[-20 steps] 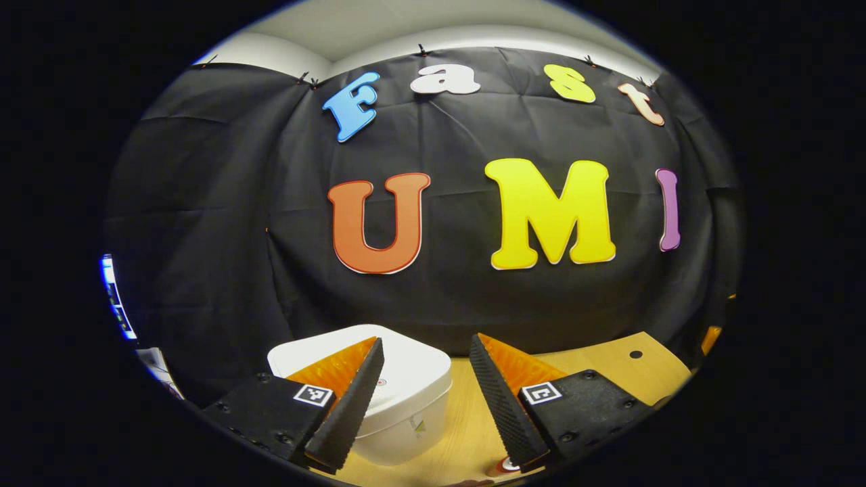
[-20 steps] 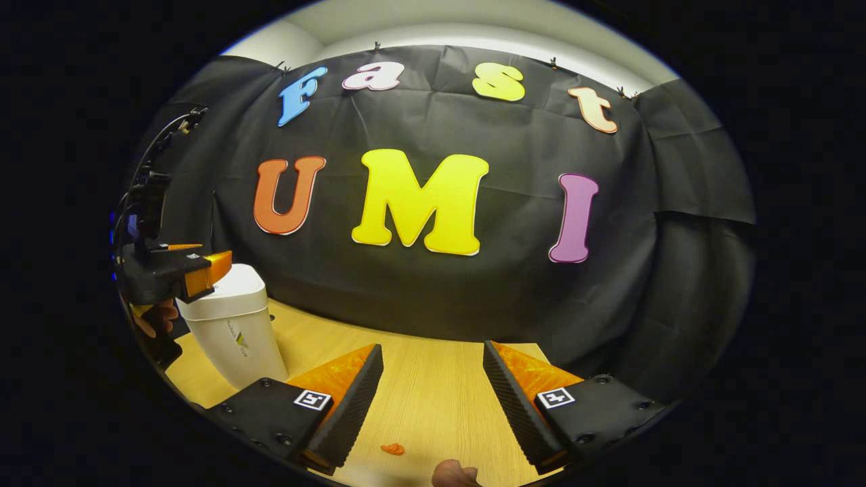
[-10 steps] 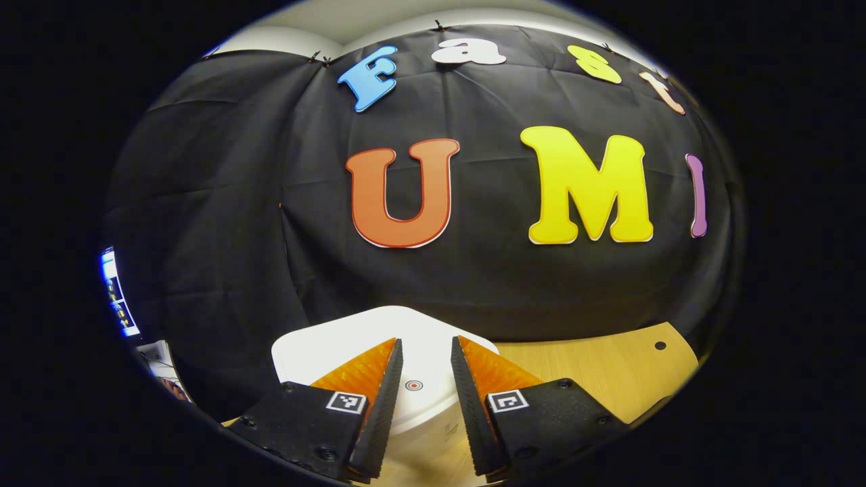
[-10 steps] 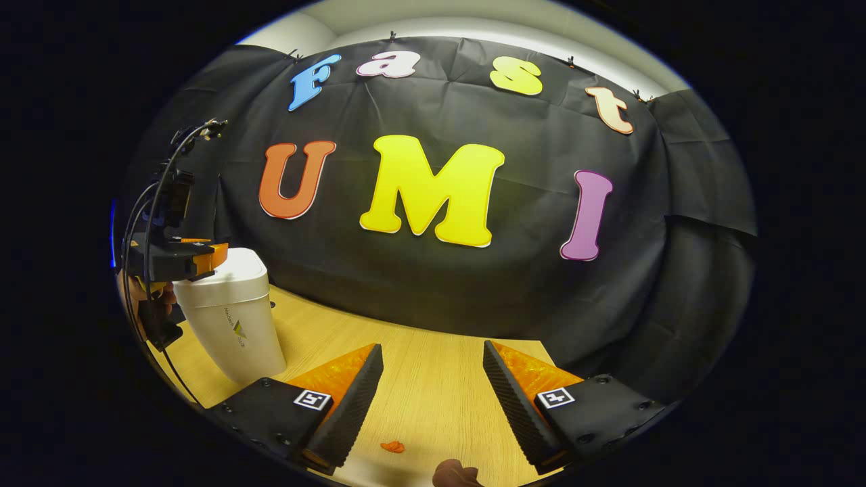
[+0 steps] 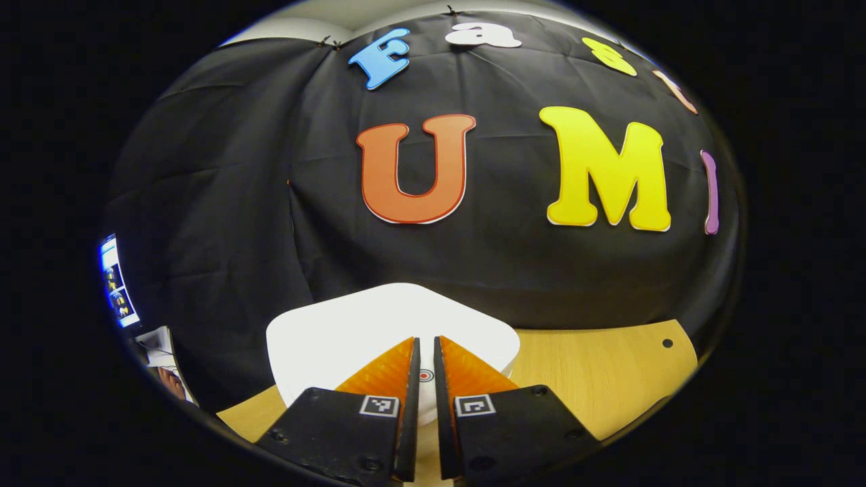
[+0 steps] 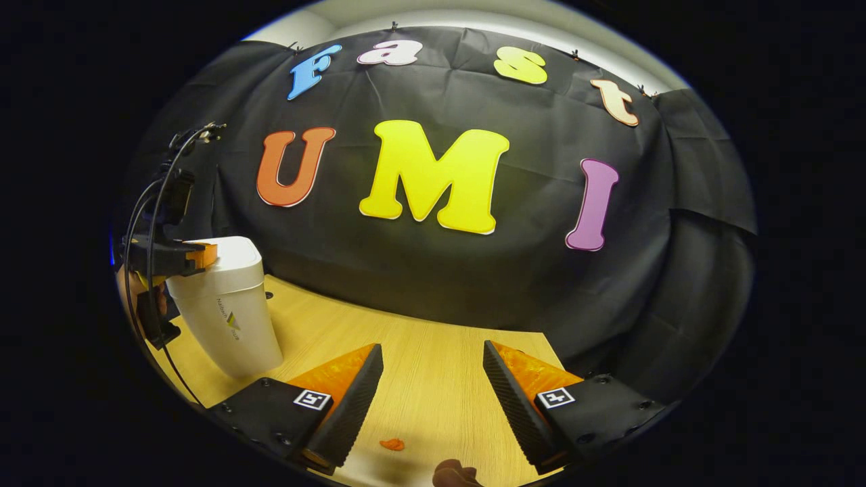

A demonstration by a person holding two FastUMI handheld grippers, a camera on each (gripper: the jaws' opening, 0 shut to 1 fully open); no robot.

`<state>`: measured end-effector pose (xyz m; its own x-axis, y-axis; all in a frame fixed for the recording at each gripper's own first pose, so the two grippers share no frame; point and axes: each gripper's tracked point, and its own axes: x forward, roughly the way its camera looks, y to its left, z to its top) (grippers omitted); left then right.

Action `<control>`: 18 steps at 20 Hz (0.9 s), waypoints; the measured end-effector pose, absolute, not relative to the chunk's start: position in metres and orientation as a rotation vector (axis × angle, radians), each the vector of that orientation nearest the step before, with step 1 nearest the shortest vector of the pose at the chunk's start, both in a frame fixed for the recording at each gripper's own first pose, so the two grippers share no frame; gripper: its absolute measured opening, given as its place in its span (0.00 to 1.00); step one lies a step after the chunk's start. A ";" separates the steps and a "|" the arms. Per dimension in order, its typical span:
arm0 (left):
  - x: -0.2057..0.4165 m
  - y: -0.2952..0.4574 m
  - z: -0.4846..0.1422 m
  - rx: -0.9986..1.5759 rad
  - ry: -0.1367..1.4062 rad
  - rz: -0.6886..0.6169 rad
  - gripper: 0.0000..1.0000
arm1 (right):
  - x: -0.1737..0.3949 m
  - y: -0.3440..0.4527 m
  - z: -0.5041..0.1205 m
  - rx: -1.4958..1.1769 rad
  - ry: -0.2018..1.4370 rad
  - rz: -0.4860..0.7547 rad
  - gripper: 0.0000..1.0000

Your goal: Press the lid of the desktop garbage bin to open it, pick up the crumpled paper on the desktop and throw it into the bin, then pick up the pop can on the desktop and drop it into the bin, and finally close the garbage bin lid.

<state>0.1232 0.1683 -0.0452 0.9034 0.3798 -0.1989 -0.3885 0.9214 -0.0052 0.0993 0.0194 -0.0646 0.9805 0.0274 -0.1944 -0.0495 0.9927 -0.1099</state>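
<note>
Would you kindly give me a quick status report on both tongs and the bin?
Left tongs nearly closed, tips over the lid's red button. Right tongs open, empty, above the desktop. Bin upright, lid down. Nothing in the way.

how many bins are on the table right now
1. The white garbage bin stands upright at the table's left end in the right gripper view, lid closed; in the left gripper view the left gripper is above that lid. Others may sit outside these views.
</note>
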 end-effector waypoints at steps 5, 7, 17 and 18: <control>0.123 0.168 -0.049 -0.041 0.218 0.416 0.09 | 0.104 0.017 -0.070 -0.106 0.205 0.030 0.94; 0.123 0.169 -0.050 -0.058 0.223 0.424 0.05 | 0.104 0.016 -0.073 -0.108 0.215 0.030 0.94; 0.125 0.164 -0.042 -0.152 0.216 0.408 0.03 | 0.093 0.007 -0.062 -0.078 0.191 0.033 0.94; 0.125 0.162 -0.042 -0.197 0.234 0.402 0.03 | 0.090 0.003 -0.058 -0.074 0.184 0.031 0.94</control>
